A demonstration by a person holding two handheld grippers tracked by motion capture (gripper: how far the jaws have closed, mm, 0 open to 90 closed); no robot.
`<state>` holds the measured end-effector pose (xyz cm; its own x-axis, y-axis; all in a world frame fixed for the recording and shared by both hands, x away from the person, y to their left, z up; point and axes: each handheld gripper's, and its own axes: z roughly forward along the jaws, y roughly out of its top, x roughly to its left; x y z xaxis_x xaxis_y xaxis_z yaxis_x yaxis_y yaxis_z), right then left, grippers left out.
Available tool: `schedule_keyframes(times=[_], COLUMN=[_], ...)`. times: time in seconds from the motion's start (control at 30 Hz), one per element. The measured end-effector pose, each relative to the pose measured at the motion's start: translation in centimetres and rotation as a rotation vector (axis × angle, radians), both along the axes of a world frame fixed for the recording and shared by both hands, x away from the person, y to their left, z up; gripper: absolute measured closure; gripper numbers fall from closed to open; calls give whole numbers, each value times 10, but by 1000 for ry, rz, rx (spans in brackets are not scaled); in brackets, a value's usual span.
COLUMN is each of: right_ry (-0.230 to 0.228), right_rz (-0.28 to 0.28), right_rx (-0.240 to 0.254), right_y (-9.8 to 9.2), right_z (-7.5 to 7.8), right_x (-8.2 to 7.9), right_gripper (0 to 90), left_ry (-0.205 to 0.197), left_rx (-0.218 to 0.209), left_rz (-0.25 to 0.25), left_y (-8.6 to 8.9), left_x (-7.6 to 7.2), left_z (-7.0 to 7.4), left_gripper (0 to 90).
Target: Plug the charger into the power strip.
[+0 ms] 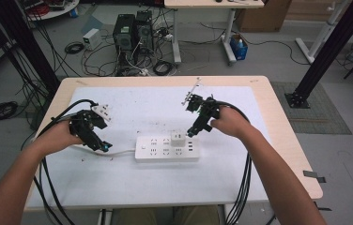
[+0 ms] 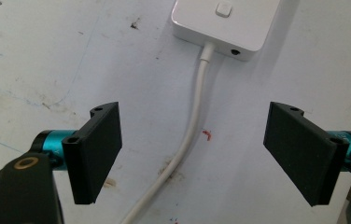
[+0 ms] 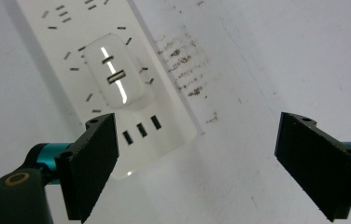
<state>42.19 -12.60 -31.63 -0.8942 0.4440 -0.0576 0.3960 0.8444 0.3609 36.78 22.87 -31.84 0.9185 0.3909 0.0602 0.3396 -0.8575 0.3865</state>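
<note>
The white plug adapter (image 1: 178, 138) sits seated in the power strip (image 1: 165, 148) at mid-table; it is a light, rigid, glossy plastic cube, likely slippery, best pinched across its flat sides. The right gripper (image 1: 194, 131) hovers beside it, jaws apart and empty. The left gripper (image 1: 104, 146) straddles the strip's smooth white cable (image 2: 190, 135), jaws apart.

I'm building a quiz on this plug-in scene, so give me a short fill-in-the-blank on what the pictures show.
1. The white adapter sits plugged into the white ____, near its right end.
2. The jaws of the right gripper stand open, with ____ between them.
3. The left gripper hovers with its open jaws on either side of the strip's white ____.
4. The three dark slots near the adapter number ____.

Missing words: power strip; nothing; cable; three
</note>
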Motion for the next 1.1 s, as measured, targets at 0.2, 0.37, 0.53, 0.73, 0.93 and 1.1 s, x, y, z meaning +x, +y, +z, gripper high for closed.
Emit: schedule_keyframes(times=[0.2,0.37,0.53,0.73,0.93,1.1], right_ry=[-3,15,13,-15,-12,0], right_rz=[-52,-68,-105,-137,-121,-113], right_rx=[-3,8,-45,-72,-91,-83], right_y=[-30,-51,-73,-91,-102,-101], right_z=[9,15,16,17,19,13], right_x=[-10,-21,-32,-48,-61,-63], right_gripper=[131,103,8,8,9,9], left_ry=[-4,-11,-26,-26,-28,-28], left_rx=[-11,-13,-9,-9,-4,1], left_rz=[5,1,0,3,-3,-7], left_y=[-1,-1,-1,0,-1,-4], left_x=[-3,-5,-5,-2,-3,-4], left_z=[1,4,10,11,11,10], left_gripper=[195,195,195,195,195,195])
